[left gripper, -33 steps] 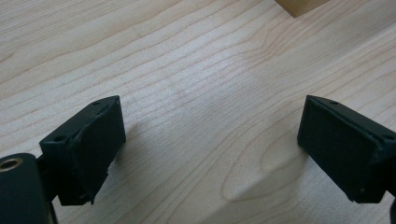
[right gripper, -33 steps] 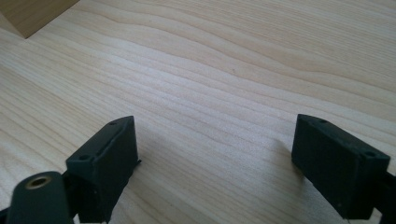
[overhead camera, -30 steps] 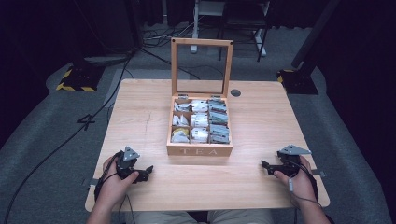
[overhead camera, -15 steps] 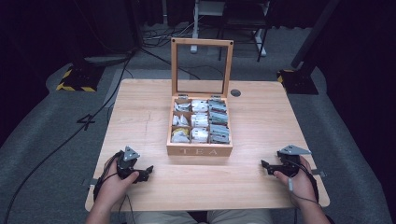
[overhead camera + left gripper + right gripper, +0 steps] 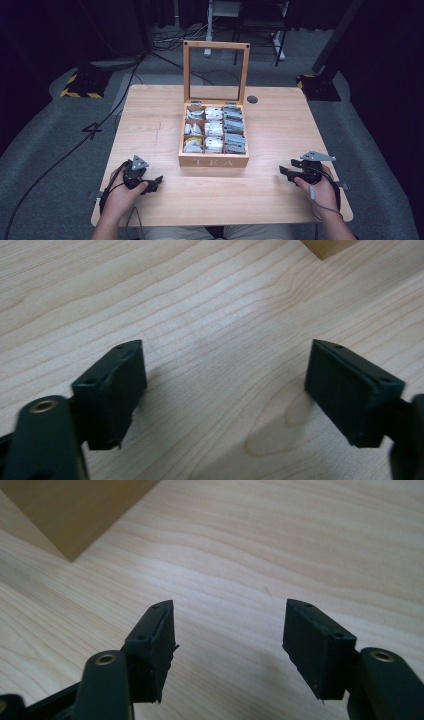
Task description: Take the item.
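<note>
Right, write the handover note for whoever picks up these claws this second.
Left claw: low over the wooden table, near its front left. The jaws stand apart but have just been closing, with nothing between them.
Right claw: front right, likewise apart, just been closing, and empty.
Tea box: mid-table, between the claws and farther back. Its framed lid stands upright and open, and tea bags fill its compartments.
Done: the lid is up.
Left: neither claw touches the box; reaching in for a bag is probably next.
</note>
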Demonstrator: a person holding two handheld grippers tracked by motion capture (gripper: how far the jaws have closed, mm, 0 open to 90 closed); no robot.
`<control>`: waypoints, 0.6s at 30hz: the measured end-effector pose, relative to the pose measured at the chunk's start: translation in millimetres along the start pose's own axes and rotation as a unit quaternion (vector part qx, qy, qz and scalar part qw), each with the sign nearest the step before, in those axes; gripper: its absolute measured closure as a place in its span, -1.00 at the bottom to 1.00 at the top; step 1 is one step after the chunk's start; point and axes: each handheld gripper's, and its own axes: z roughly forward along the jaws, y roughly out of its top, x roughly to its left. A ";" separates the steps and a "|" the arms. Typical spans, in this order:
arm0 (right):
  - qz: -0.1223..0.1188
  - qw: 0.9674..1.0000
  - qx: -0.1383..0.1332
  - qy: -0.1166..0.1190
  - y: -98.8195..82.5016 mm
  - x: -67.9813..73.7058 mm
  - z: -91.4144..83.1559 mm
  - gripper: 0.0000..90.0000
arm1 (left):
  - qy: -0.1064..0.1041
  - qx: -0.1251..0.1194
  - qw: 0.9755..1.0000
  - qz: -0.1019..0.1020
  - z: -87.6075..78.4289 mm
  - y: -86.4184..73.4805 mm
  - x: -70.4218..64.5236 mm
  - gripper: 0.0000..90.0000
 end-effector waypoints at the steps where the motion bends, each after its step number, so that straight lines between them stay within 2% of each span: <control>1: -0.002 1.000 -0.003 0.005 5.6 2.3 -1.2 -0.14 | -0.007 0.006 1.000 -0.001 -0.7 1.6 0.8 -0.59; 4: -0.006 1.000 -0.004 0.010 11.5 4.5 -2.1 -0.14 | -0.003 0.017 1.000 -0.001 -2.8 3.6 2.0 -0.55; 5: -0.011 1.000 0.000 0.020 16.3 5.9 -2.9 -0.08 | 0.004 0.016 1.000 0.000 -4.9 5.5 3.0 -0.55; 7: -0.012 1.000 0.002 0.024 18.3 6.9 -3.1 -0.07 | 0.001 0.012 1.000 0.000 -5.6 6.4 3.5 -0.55; 8: -0.022 0.999 0.005 0.027 22.1 8.5 -3.2 -0.06 | -0.005 0.010 1.000 -0.001 -7.5 6.7 3.9 -0.55; 11: -0.027 0.999 0.008 0.029 25.8 11.0 -3.0 -0.05 | -0.008 0.010 1.000 -0.003 -8.3 4.9 3.3 -0.55; 14: -0.041 0.998 0.006 0.036 34.2 15.6 -2.1 -0.05 | -0.005 0.010 1.000 0.004 -7.8 2.2 2.7 -0.57; 18: -0.056 0.997 -0.005 0.050 53.5 25.8 0.0 -0.04 | -0.010 0.012 1.000 0.013 -7.1 0.2 -1.2 -0.59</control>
